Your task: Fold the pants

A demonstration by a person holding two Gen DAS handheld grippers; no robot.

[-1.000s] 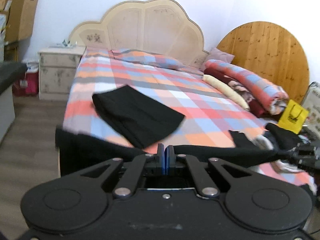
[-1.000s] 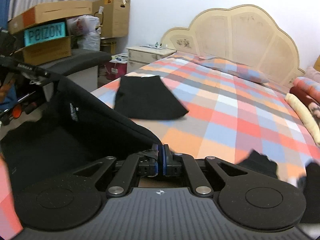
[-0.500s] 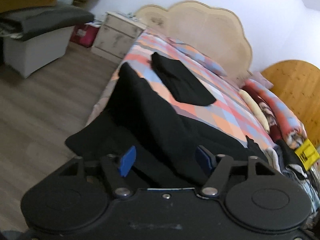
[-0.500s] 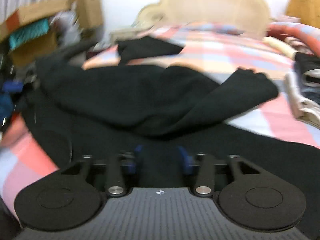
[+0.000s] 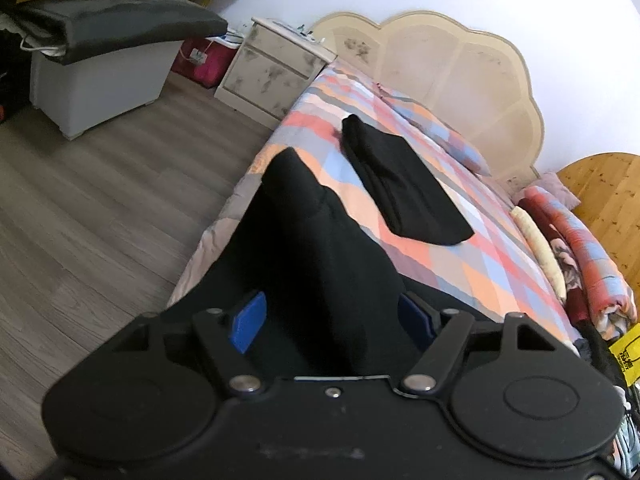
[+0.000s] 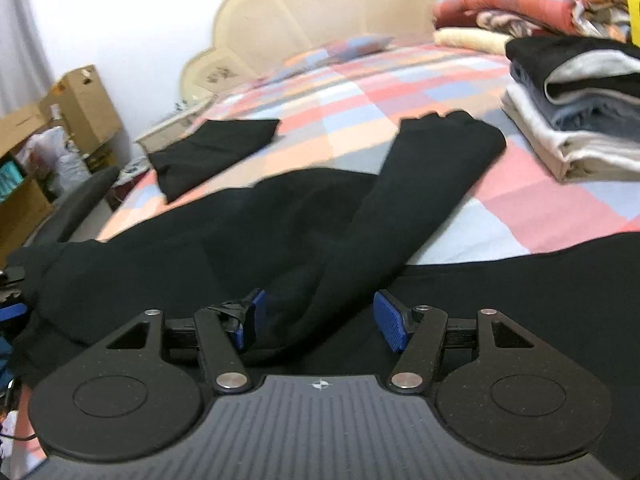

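Note:
Black pants (image 5: 312, 248) lie loosely spread across the near edge of the checked bed (image 5: 472, 248); in the right wrist view they (image 6: 248, 232) stretch left to right, with one leg (image 6: 432, 172) lying folded over toward the far right. My left gripper (image 5: 332, 320) is open just above the cloth at the bed's left edge. My right gripper (image 6: 316, 320) is open over the pants, and the cloth lies between its blue pads (image 6: 390, 320) without being pinched.
A second black garment (image 5: 400, 188) lies folded farther up the bed. A stack of folded clothes (image 6: 576, 108) sits at right. Rolled blankets (image 5: 576, 240) lie along the far side. A nightstand (image 5: 272, 68), a white box seat (image 5: 100, 76) and cardboard boxes (image 6: 76, 104) stand beside the bed.
Both grippers were shut on the pants a second ago and held them up; they have opened and the pants now lie on the bed. Both cameras have swung and dropped lower.

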